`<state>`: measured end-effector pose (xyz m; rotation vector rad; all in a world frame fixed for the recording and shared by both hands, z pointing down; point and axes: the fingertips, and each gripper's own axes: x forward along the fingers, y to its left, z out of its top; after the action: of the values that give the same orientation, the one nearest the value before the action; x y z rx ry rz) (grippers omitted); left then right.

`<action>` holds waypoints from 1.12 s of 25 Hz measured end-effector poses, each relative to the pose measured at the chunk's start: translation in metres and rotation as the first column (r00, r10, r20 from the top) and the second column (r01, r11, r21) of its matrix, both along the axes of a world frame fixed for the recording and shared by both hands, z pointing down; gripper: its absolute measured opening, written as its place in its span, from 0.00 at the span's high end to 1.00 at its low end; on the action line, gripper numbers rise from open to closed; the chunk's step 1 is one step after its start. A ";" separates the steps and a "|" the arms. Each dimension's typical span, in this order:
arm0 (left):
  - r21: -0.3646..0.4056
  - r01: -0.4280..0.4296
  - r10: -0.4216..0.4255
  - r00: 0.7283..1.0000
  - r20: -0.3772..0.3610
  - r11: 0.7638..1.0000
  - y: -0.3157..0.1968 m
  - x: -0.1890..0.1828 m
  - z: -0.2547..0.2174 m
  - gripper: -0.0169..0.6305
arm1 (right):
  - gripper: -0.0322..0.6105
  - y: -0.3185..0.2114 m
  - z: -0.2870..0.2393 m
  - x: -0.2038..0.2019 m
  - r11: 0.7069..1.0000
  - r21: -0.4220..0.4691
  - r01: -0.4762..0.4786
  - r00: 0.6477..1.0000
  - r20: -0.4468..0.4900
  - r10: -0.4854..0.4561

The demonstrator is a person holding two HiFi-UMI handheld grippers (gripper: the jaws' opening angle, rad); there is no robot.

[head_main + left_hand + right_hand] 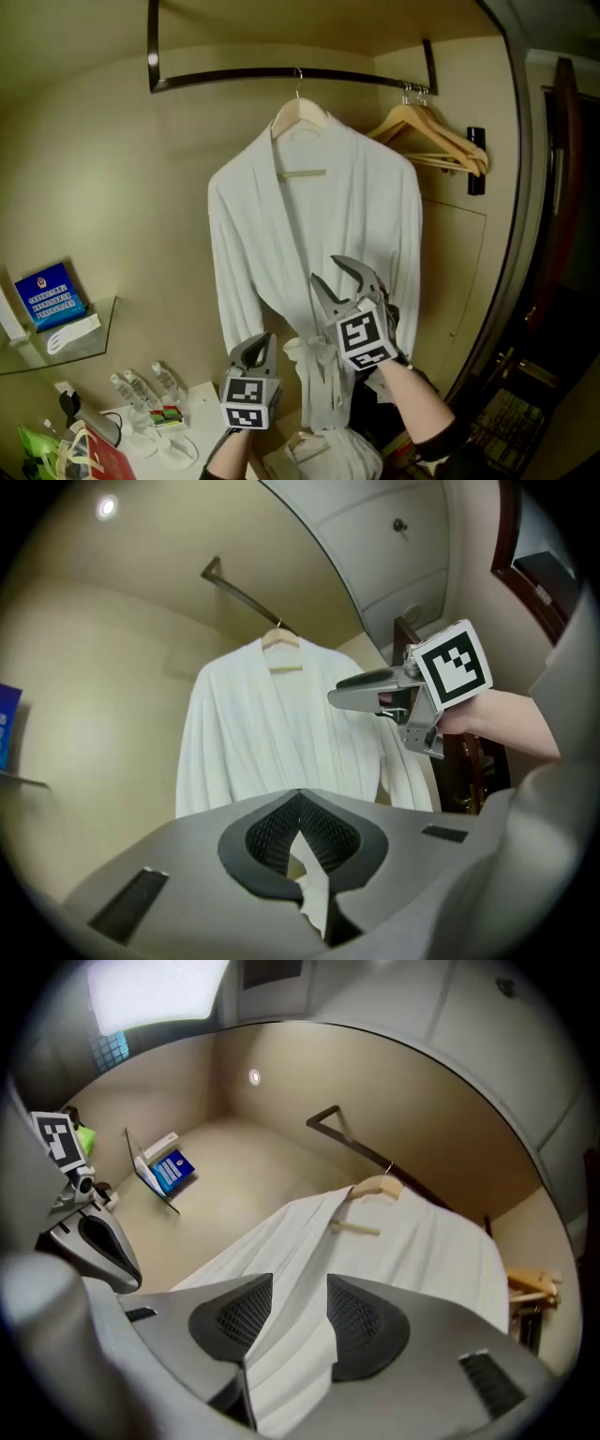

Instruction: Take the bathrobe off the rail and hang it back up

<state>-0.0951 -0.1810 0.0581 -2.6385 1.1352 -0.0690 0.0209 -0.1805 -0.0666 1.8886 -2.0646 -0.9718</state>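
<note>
1. The white bathrobe [314, 216] is soft, ribbed cloth. It hangs from a pale wooden hanger [300, 114] hooked on the dark metal rail [281, 75], with its belt knotted [314, 354] at the waist.
2. My right tongs [300, 1283] have smooth grey jaws with black mesh-textured pads. The jaws stand well apart on either side of a folded front edge of the robe, and the pads do not press on it.
3. My left tongs [298, 794] are closed tip to tip, lower down and left of the robe. A white sliver shows in the slit under the pads, and I cannot tell whether it is caught.
4. Only the head view shows the spare wooden hangers [436, 136] at the rail's right end, the water bottles [141, 386] below, and the knot.
5. The left gripper view shows my right tongs side-on in front of the robe's sleeve.
</note>
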 end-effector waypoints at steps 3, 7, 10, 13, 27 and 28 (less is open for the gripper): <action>0.071 -0.030 0.032 0.999 -0.014 0.997 -0.002 0.007 -0.050 0.97 | 0.60 0.005 -0.058 0.000 0.994 0.091 -0.062 0.997 -0.046 0.067; 0.106 -0.068 0.075 0.995 -0.070 0.992 -0.010 0.020 -0.114 0.97 | 0.57 0.002 -0.126 0.010 0.973 0.186 -0.136 0.985 -0.075 0.152; 0.135 -0.074 0.087 0.992 -0.092 0.988 -0.015 0.031 -0.157 0.97 | 0.54 -0.008 -0.166 0.021 0.955 0.232 -0.186 0.970 -0.111 0.216; 0.169 -0.068 0.083 0.993 -0.086 0.983 -0.020 0.045 -0.191 0.97 | 0.54 -0.017 -0.204 0.032 0.938 0.269 -0.220 0.952 -0.149 0.266; 0.217 -0.021 0.044 0.994 -0.100 0.976 -0.052 0.091 -0.251 0.97 | 0.45 -0.094 -0.265 0.051 0.960 0.187 -0.209 0.875 -0.403 0.269; 0.217 -0.020 0.043 0.994 -0.100 0.976 -0.053 0.092 -0.250 0.97 | 0.44 -0.098 -0.266 0.050 0.963 0.177 -0.201 0.879 -0.401 0.257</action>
<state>-0.0026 -0.2341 -0.1920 -2.4897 1.0661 0.1899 0.0708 -0.2782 -0.3329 1.7349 -1.5254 -1.3385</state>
